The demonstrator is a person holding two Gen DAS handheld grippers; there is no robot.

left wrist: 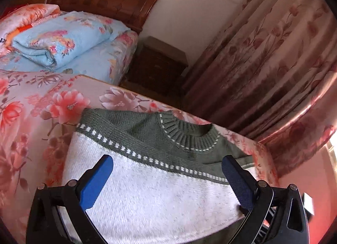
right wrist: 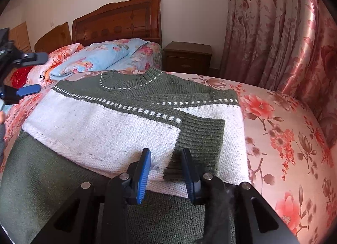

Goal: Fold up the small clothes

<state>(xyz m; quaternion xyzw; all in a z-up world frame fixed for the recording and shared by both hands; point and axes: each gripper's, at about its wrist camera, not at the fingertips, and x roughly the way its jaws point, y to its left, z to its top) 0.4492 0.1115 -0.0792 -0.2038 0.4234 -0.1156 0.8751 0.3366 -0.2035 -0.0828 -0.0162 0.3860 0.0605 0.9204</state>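
Observation:
A small knitted sweater [right wrist: 101, 122], white body with olive green yoke, collar and hem, lies flat on the pink floral bed cover [right wrist: 284, 138]. One sleeve is folded across the chest, its green cuff [right wrist: 200, 136] just ahead of my right gripper [right wrist: 166, 159]. The right gripper is open, fingers straddling the sleeve end and low over it. My left gripper [left wrist: 167, 166] is wide open and empty above the white body of the sweater [left wrist: 147, 191], near its collar [left wrist: 189, 136]. The left gripper also shows at the left edge of the right wrist view [right wrist: 29, 73].
A folded blue floral quilt [left wrist: 63, 37] and pink bedding lie toward the wooden headboard [right wrist: 118, 21]. A dark bedside cabinet [right wrist: 187, 56] stands by the wall. Pink floral curtains [right wrist: 273, 33] hang to the right, close to the bed edge.

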